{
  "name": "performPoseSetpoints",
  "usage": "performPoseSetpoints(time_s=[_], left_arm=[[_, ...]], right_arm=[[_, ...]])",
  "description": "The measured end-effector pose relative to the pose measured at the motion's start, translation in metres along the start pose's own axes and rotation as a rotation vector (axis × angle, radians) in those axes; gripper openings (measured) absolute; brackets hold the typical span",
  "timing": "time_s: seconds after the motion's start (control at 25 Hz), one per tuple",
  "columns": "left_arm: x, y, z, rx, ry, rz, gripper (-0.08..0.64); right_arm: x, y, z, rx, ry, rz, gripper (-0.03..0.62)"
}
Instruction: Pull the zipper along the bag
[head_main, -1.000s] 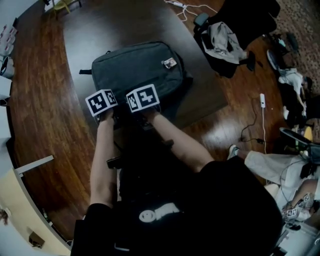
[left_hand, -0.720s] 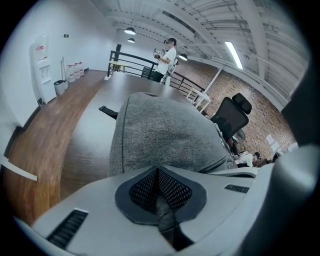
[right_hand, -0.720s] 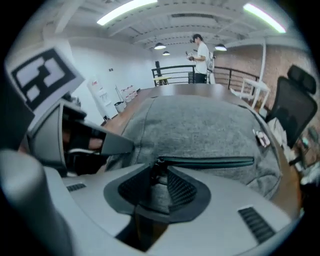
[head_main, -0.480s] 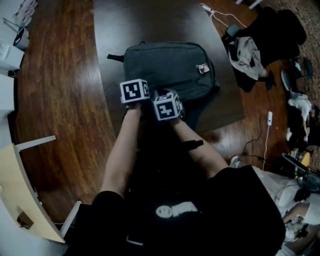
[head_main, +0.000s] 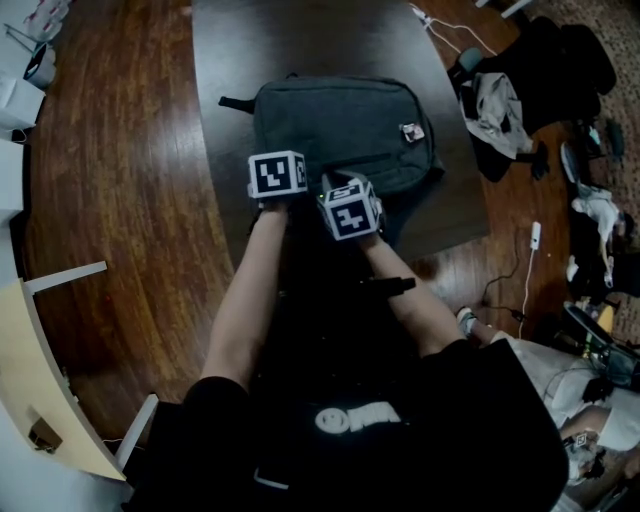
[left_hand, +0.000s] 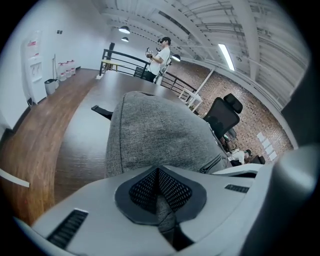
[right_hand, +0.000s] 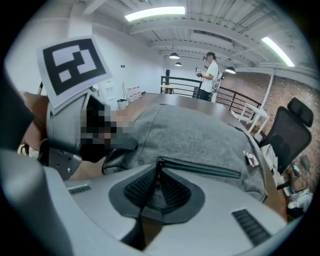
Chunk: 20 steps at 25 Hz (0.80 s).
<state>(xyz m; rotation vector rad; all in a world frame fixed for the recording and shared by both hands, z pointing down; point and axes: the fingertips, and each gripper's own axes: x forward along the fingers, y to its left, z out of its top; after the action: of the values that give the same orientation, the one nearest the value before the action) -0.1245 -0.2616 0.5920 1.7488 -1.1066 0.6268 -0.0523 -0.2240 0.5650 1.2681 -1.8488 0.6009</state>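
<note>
Dark table (head_main: 300, 40) on a wooden floor (head_main: 120, 200), carrying a grey bag (head_main: 340, 115) laid flat, front face up. Seen from the head view as a rounded rectangle, with its near edge tucked under the two marker cubes and a strap end poking out at the far left corner.

Left hand-held gripper (left_hand: 159, 186) down on the near left part of the bag, angled steeply downward. Closed to a narrow V, pinching a fold of the grey fabric between the dark ribbed pads (left_hand: 145, 187). Rest of the bag swelling away ahead of it, bare table beyond and to the left.

Right hand-held gripper (right_hand: 156, 186) just beside the left one, on its right, also at the bag's near edge. Has just been closing its jaws. Now almost together, gripping the zipper pull (right_hand: 158, 167) at the left end of the zipper (right_hand: 200, 169). Pads (right_hand: 175, 192) pressed on either side of that pull, with a little grey cloth showing lower in the gap. Left gripper's marker cube close by at the upper left of the right gripper view.

Zipper itself a thin dark line starting right at the right gripper's jaw tips and running away to the right across the bag's front, apparently closed along the stretch that shows.

Small tag (right_hand: 248, 158) on the bag near its far right corner, past the zipper's far end and well apart from both grippers.
</note>
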Motion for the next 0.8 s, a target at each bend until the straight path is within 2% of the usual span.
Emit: performPoseSetpoints(time_s=[0.12, 0.32, 0.44, 0.52, 0.6, 0.68, 0.8], left_arm=[[-0.003, 0.008, -0.018, 0.0, 0.081, 0.047, -0.003], [-0.003, 0.006, -0.018, 0.002, 0.066, 0.04, -0.003], [0.002, 0.002, -0.002, 0.029, 0.002, 0.02, -0.002], [0.001, 0.002, -0.008, 0.024, 0.033, 0.024, -0.002], [0.0, 0.004, -0.012, 0.027, 0.052, 0.034, -0.002], [0.002, 0.003, -0.004, 0.051, 0.013, 0.031, -0.002], [0.002, 0.002, -0.015, 0.032, 0.064, 0.029, -0.002]], right_arm=[[-0.003, -0.003, 0.002, 0.026, 0.029, 0.068, 0.049], [0.002, 0.002, 0.002, 0.153, 0.112, 0.249, 0.043], [0.004, 0.0, 0.003, 0.191, 0.117, 0.284, 0.035], [0.003, -0.002, 0.003, 0.215, 0.125, 0.305, 0.029], [0.003, -0.002, 0.003, 0.274, 0.145, 0.349, 0.025], [0.003, -0.005, 0.004, 0.353, 0.165, 0.403, 0.02], [-0.001, -0.011, 0.007, 0.466, 0.172, 0.467, 0.017]])
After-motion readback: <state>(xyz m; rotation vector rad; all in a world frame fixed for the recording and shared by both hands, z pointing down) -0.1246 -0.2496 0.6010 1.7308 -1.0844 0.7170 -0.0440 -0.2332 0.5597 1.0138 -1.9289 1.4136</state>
